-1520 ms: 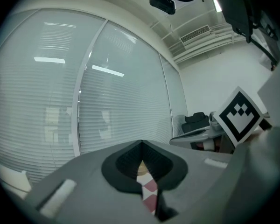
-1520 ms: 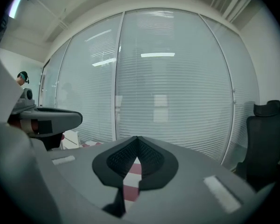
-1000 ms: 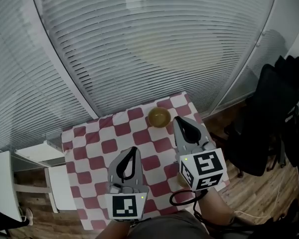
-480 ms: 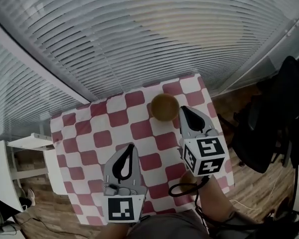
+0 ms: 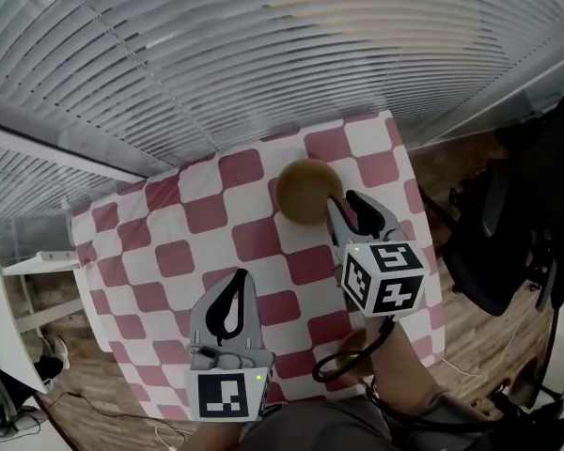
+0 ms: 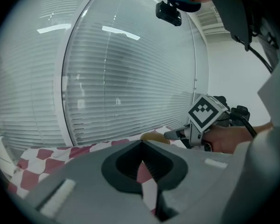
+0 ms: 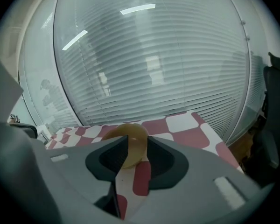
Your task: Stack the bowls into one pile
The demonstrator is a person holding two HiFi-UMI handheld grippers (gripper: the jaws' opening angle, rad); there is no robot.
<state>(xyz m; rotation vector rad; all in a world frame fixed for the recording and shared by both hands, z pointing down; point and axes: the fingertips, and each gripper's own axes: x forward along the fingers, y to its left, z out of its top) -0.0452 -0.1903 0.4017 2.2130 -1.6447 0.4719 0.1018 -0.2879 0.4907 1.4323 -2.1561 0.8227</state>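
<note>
Judging by one lone amber plastic bowl [image 5: 306,192] near the far right corner of the red-and-white checked table [image 5: 174,256], we have stacked nothing yet. Our right gripper [image 5: 343,201] has just been opening its jaws, empty, beside the bowl. Our left gripper [image 5: 242,273] is pressed together, empty.

The right tool [image 5: 350,209] has dropped toward the bowl [image 5: 305,189], jaws just opened, empty.

Bowl [image 5: 304,188]: near right rim hidden behind your right tongs [image 5: 350,205], whose jaws have just been opening with the bowl seen between them.
Bench [image 5: 169,252]: near edge hidden behind your left tongs [image 5: 239,280].
Chair [image 5: 496,242]: cut off at the head view's right edge.
</note>
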